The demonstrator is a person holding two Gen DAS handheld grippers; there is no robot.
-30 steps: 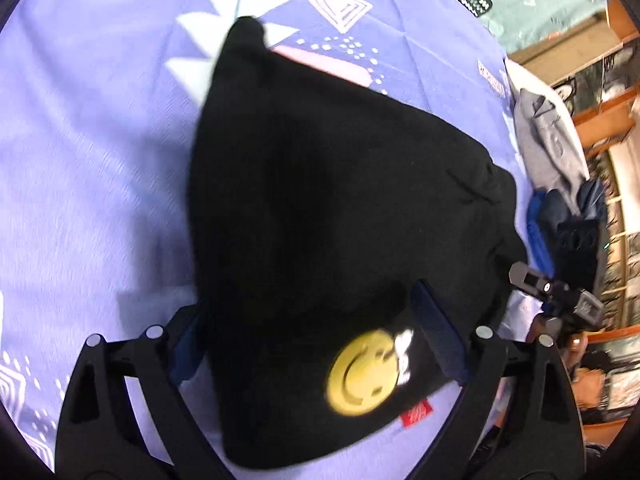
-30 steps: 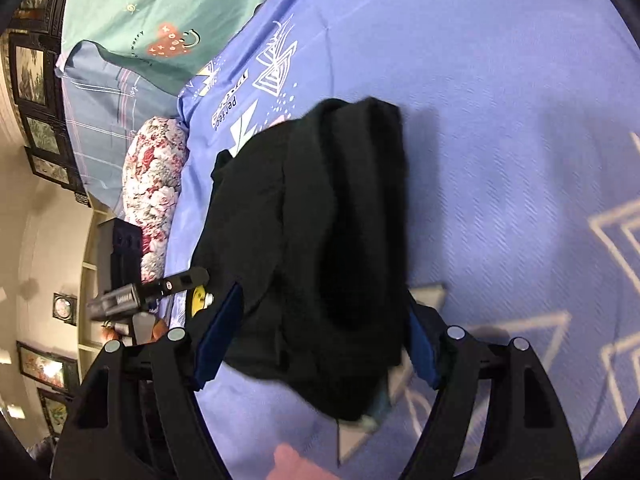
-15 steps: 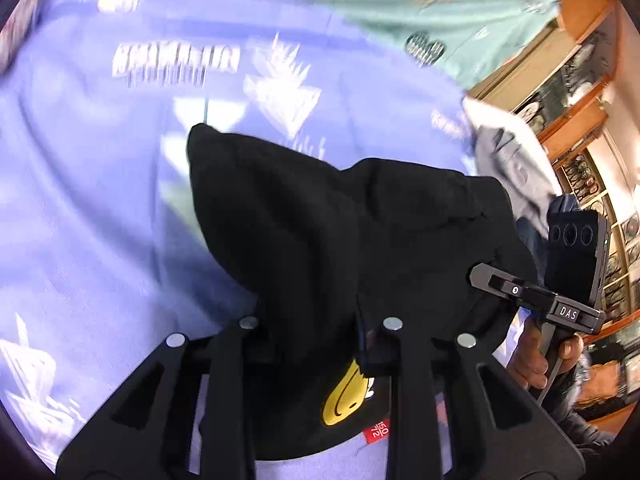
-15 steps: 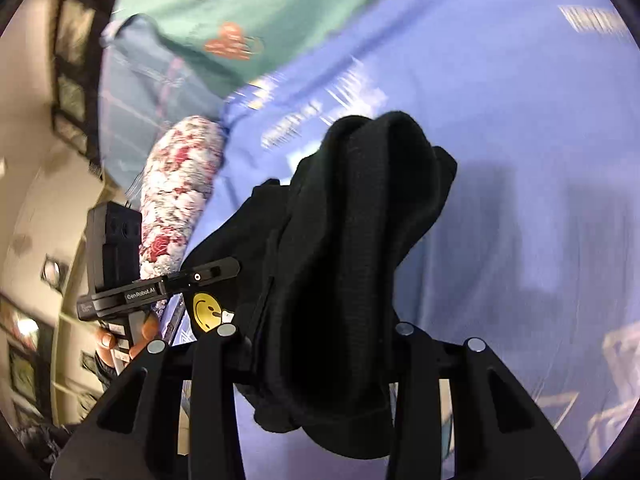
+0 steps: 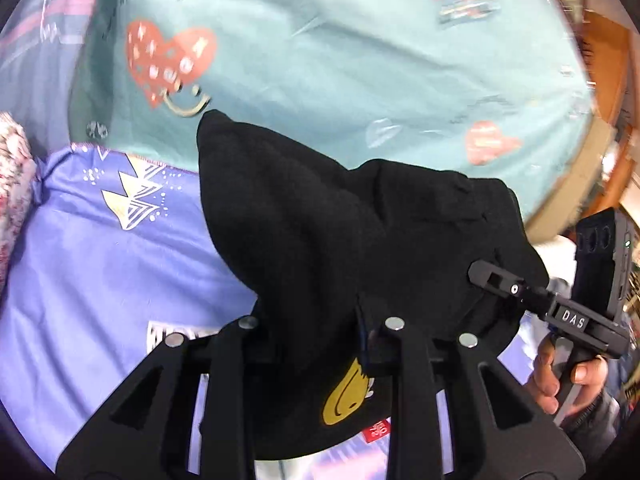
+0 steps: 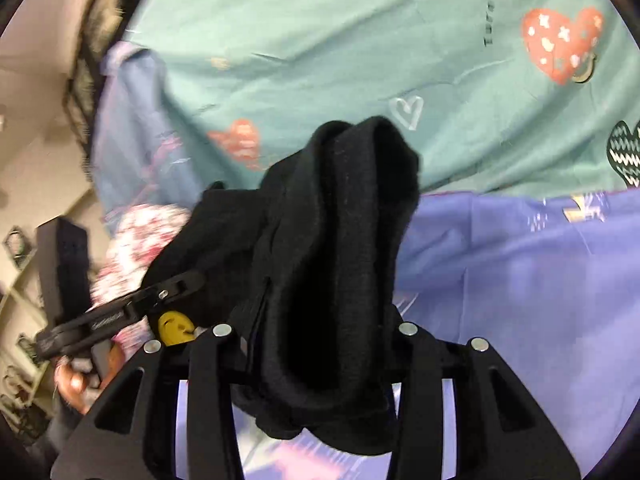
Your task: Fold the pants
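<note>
Both tongs have risen off the bed since a second ago, and the black pants (image 5: pixel 320 248) have come up with them: earlier the garment lay flat on the purple bedsheet (image 5: pixel 100 264) between wide jaws, and both cameras looked mostly down at that sheet. The views now tip up toward the teal blanket (image 5: pixel 360 60) with its red hearts.

Left tongs (image 5: pixel 316 320): the jaws stand narrow and clamp a bunched fold of the pants. The yellow smiley patch (image 5: pixel 346 396) and a small red label (image 5: pixel 378 430) hang just below the grip, by the inner finger.

Right tongs (image 6: pixel 316 332): the jaws are easing apart slightly, yet thick folds of the pants fill the gap and the pads press on the fabric, so the cloth is held. A rolled mass of fabric sags below the fingers.

The pants hang in the air between the two tongs, above the purple bedsheet, draped in heavy folds with one end peaking upward in each view.

In the left wrist view, the right tongs enter from the right edge, carried by a hand (image 5: pixel 560 380) on the handle. In the right wrist view, the left tongs (image 6: pixel 188 280) enter from the left, their fingertips buried in the fabric beside the smiley patch.

A floral pillow (image 6: pixel 132 248) lies at the left of the bed, beside the purple bedsheet. Wooden furniture (image 5: pixel 600 80) shows at the upper right of the left wrist view, blurred.
</note>
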